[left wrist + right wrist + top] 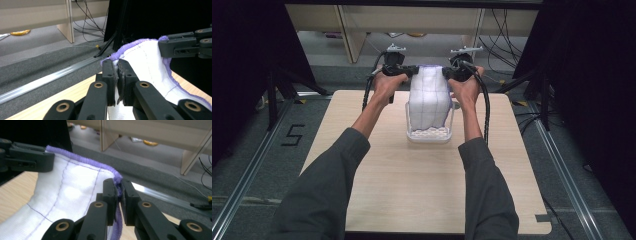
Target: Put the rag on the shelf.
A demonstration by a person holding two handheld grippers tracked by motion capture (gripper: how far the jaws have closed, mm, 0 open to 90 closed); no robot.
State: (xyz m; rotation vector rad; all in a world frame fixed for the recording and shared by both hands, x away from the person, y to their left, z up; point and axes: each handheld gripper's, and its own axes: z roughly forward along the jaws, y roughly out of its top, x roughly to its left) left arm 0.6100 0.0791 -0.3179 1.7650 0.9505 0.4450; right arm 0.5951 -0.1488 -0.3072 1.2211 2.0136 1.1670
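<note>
Both top corners of the white cloth [428,95] pinched tight, left gripper [411,71] on one, right gripper [447,73] on the other. Hanging stretched over the clear basket [430,134] on the table [412,190]. Best lowered evenly, both sides level, bottom edge feeding inside the rim, not snagging.

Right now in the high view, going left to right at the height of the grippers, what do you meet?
Left gripper → white cloth with purple edging, held up over the clear basket → right gripper → its black cable.
</note>
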